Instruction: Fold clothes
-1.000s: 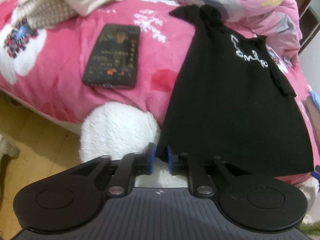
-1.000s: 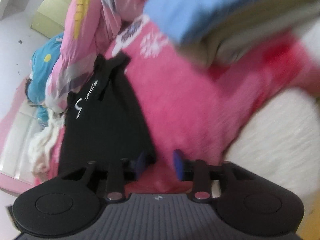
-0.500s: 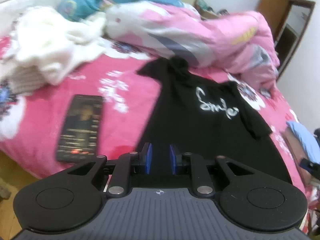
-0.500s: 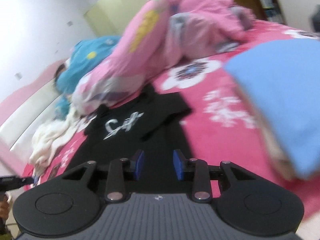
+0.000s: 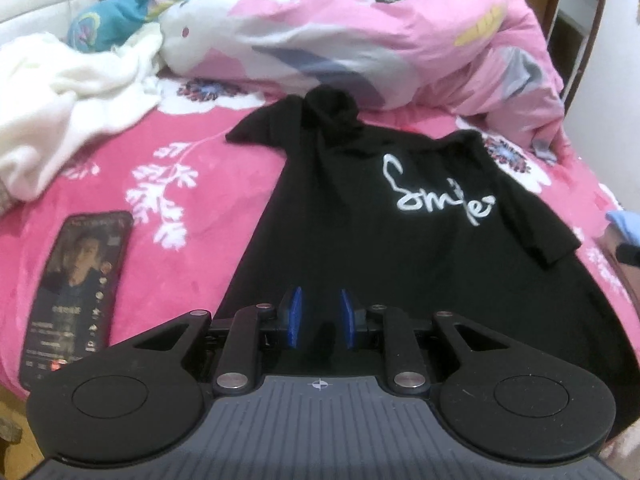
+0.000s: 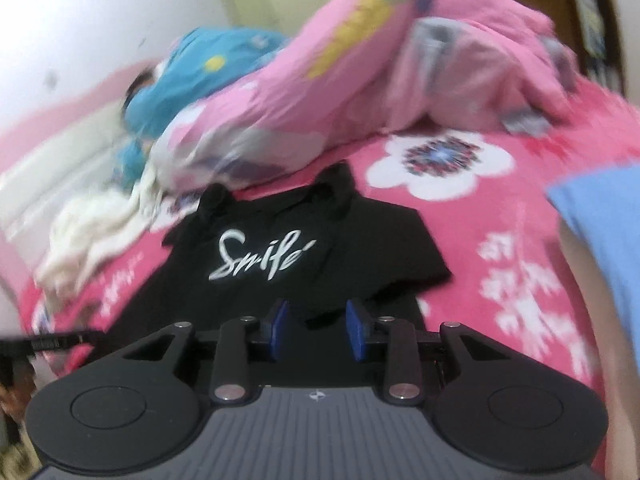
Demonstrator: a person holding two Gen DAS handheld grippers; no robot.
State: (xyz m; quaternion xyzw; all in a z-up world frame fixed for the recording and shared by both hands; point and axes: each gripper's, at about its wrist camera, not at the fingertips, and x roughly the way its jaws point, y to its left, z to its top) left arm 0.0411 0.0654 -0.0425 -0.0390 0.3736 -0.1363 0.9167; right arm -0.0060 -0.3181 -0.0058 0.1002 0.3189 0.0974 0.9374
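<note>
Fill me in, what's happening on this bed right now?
A person with a gripper in each hand is folding clothes. A black T-shirt with white lettering lies spread on the pink bedspread, not yet folded. The left gripper and the right gripper both sit over its near end, jaws apart, with no cloth visibly pinched. A phone lies to the shirt's left, a blue garment to its right.

Bare pink bed (image 5: 208, 236) lies left of center between the phone (image 5: 76, 292) and black shirt (image 5: 380, 216); the bunched quilt (image 5: 360, 40) blocks the top.
</note>
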